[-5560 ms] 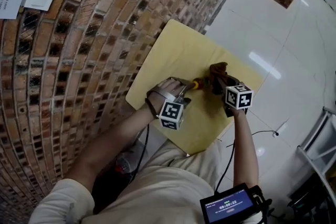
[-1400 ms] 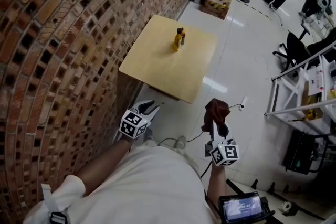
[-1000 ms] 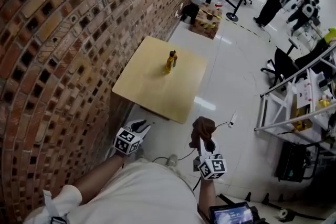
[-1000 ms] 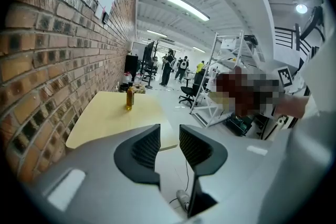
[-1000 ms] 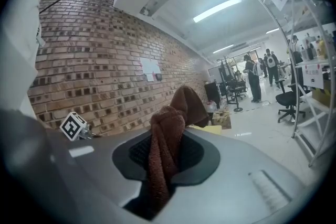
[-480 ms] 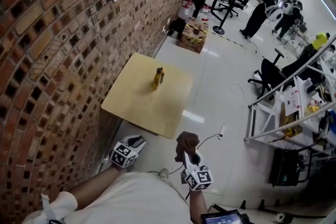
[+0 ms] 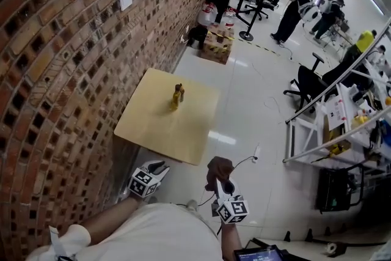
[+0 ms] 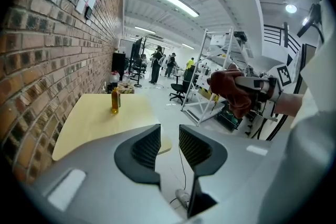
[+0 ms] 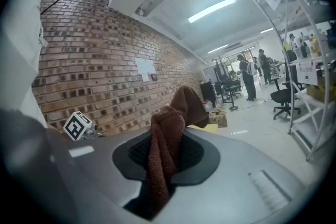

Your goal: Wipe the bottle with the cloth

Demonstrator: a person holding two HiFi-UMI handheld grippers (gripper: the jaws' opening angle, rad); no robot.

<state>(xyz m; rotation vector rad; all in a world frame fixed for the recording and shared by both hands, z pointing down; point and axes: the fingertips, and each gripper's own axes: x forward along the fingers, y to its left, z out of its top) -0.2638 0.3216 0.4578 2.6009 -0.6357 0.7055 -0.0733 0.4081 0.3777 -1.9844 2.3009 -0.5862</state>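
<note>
My right tool point(image 9: 167, 152) clamps the brown cloth point(image 9: 169, 136), pads mostly hidden. Left tool point(image 8: 169, 147) closed, empty. Bottle point(image 7: 176, 96) stands on bench point(image 7: 149, 128), label unreadable.

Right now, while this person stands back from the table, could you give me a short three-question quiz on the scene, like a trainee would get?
1. True or false: the bottle stands upright on the yellow table, with neither gripper touching it.
2. What is the right gripper clamped on? A) a sponge B) the brown cloth C) a cable
3. Fill in: the left gripper has its jaws nearly together with ____ between them.
Key: 1 true; 2 B; 3 nothing.
</note>
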